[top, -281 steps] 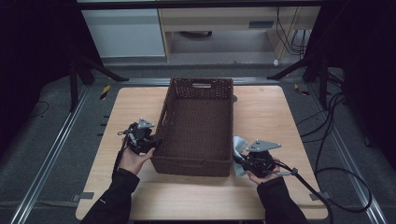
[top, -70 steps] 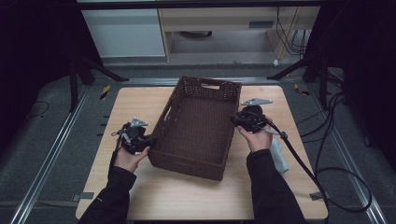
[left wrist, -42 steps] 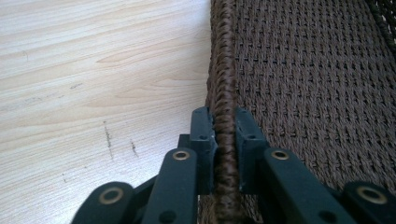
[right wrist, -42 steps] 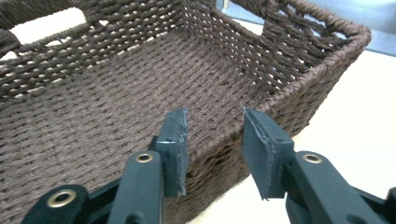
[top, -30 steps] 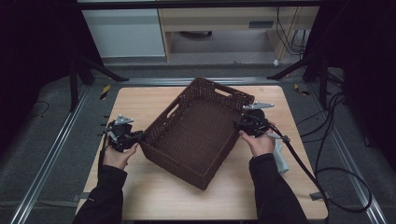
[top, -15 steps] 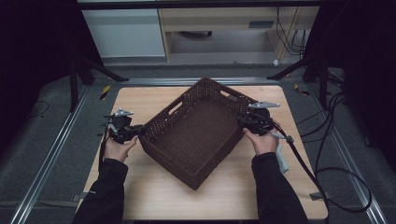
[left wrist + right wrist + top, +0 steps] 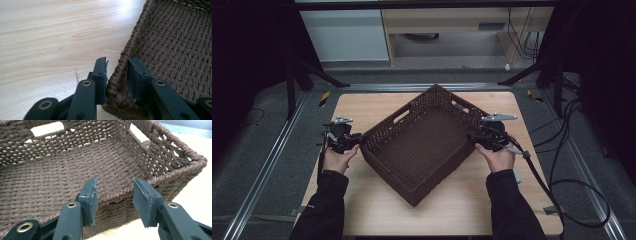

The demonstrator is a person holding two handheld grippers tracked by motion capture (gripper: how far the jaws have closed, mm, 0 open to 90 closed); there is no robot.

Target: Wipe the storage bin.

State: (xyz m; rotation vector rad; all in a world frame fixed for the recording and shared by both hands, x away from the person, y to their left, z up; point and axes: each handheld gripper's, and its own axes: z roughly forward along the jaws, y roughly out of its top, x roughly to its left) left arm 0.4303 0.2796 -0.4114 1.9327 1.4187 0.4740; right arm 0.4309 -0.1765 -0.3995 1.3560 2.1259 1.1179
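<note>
Left gripper (image 7: 117,72) fingers have just been opening, straddling the braided rim of the wicker basket (image 7: 424,142) without pinching. Right gripper (image 7: 116,195) fingers spread before the opposite wall. Basket sits askew mid-tabletop (image 7: 362,107); light, stiff (grippy weave); take rim or handle slots.

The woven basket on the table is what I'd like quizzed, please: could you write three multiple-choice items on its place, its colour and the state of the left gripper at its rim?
1. Where does the basket stand?
A. On the wooden table, turned at an angle to its edges
B. On the floor
C. On a shelf

2. What colour is the basket?
A. White
B. Dark brown
C. Green

3. How does the left gripper stand at the rim?
A. Shut with nothing between its jaws
B. Far from the basket
C. Jaws astride the rim, one with a visible gap

A: high view shows it askew on the tabletop.
B: weave is brown in all views.
C: left gripper view shows the gap; the jaws have just been opening.
</note>
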